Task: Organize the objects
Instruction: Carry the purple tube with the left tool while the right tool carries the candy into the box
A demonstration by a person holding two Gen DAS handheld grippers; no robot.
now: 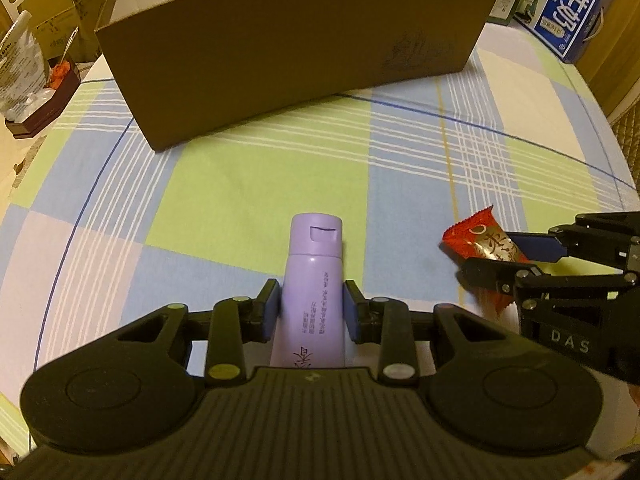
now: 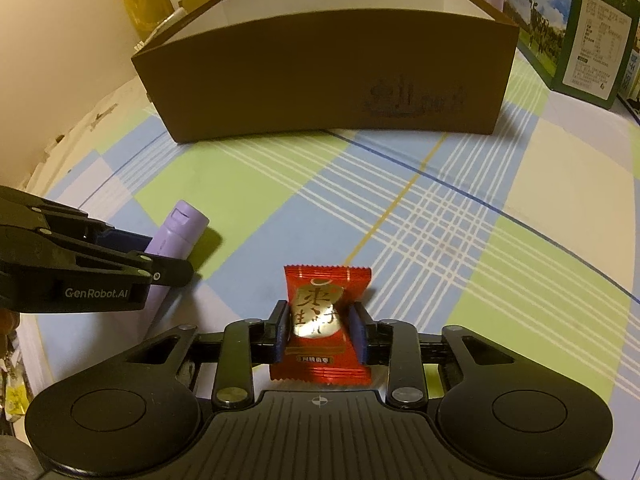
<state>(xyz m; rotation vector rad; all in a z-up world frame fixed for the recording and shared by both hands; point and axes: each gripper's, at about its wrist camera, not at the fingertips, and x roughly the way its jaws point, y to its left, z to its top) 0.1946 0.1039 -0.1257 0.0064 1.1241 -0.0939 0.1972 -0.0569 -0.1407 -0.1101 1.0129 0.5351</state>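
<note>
Lavender tube sits between the pads of your left tool, cap pointing toward the brown cardboard box; the pads press its sides, so that tool is closed on it, low over the checked cloth on the table. Your right tool has its blue pads clamped against both sides of a red candy packet, which stands upright between them. From the right wrist view, the tube lies just to the left of the candy. The box stands open-topped farther ahead, well apart from both tools, with a blue carton near its right end.
</note>
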